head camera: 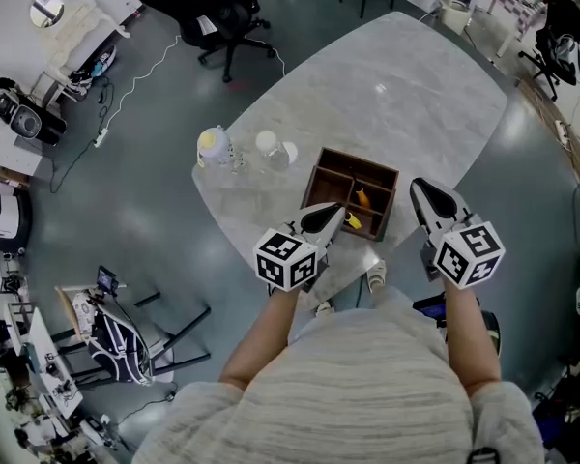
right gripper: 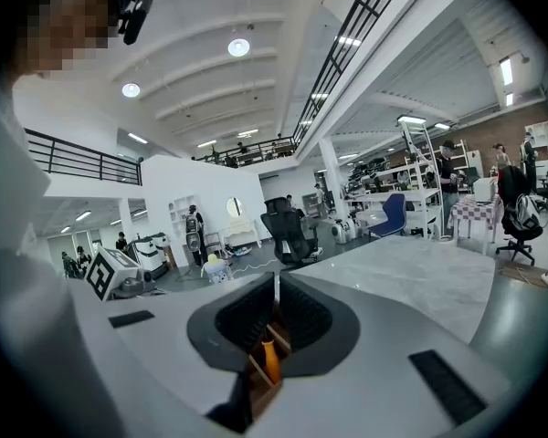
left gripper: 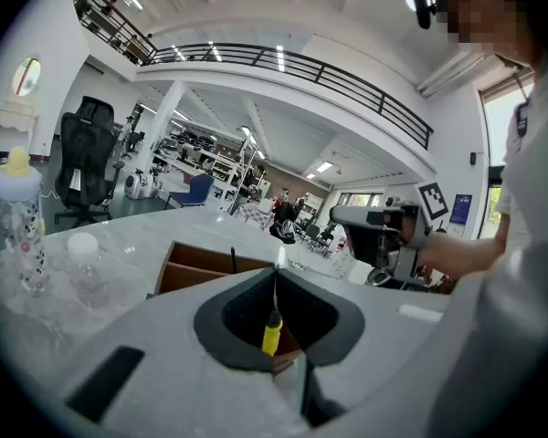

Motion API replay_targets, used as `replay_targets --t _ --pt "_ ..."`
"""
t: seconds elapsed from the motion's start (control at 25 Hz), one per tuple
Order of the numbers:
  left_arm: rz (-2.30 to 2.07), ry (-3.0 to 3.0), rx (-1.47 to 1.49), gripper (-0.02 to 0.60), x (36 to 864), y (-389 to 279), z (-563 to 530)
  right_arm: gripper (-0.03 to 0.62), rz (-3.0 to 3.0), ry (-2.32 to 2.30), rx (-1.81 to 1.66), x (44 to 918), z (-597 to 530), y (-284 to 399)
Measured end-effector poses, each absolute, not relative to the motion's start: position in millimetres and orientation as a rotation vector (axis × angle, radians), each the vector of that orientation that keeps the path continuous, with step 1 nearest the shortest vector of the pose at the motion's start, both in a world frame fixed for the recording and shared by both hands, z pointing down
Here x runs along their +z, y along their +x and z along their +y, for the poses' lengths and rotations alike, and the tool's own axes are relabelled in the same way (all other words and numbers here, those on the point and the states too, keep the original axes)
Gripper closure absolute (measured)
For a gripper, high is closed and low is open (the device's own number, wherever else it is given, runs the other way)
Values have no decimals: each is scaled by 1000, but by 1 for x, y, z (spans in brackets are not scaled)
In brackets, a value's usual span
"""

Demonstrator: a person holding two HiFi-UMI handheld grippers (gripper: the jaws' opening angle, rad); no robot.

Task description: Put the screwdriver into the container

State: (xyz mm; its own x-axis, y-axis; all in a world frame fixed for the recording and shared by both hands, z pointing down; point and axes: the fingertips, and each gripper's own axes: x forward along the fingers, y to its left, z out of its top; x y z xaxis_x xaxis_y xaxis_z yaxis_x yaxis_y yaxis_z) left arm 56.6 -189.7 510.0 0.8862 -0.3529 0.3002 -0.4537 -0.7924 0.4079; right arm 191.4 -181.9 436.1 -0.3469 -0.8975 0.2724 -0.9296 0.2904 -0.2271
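A brown wooden container (head camera: pixel 321 174) with compartments stands near the front edge of the marble table (head camera: pixel 387 95). An orange screwdriver (head camera: pixel 361 199) lies in a middle compartment. A yellow-handled screwdriver (head camera: pixel 353 221) lies at the container's near edge, right beside the tip of my left gripper (head camera: pixel 339 212). In the left gripper view the jaws meet, and the yellow handle (left gripper: pixel 270 333) shows through the hollow under them. My right gripper (head camera: pixel 417 185) hovers just right of the container, its jaws shut too. The orange handle (right gripper: pixel 270 359) shows beneath it.
A baby bottle with a yellow cap (head camera: pixel 213 146) and a clear cup (head camera: pixel 269 146) stand on the table left of the container. A black office chair (head camera: pixel 217 13) is on the floor beyond. The table's front edge lies close under both grippers.
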Motion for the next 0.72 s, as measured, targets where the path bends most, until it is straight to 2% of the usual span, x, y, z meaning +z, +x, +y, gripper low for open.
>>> replay_targets --t 0.72 --pt "-549 2543 487 558 562 75 -190 571 -2435 1736 545 440 -180 196"
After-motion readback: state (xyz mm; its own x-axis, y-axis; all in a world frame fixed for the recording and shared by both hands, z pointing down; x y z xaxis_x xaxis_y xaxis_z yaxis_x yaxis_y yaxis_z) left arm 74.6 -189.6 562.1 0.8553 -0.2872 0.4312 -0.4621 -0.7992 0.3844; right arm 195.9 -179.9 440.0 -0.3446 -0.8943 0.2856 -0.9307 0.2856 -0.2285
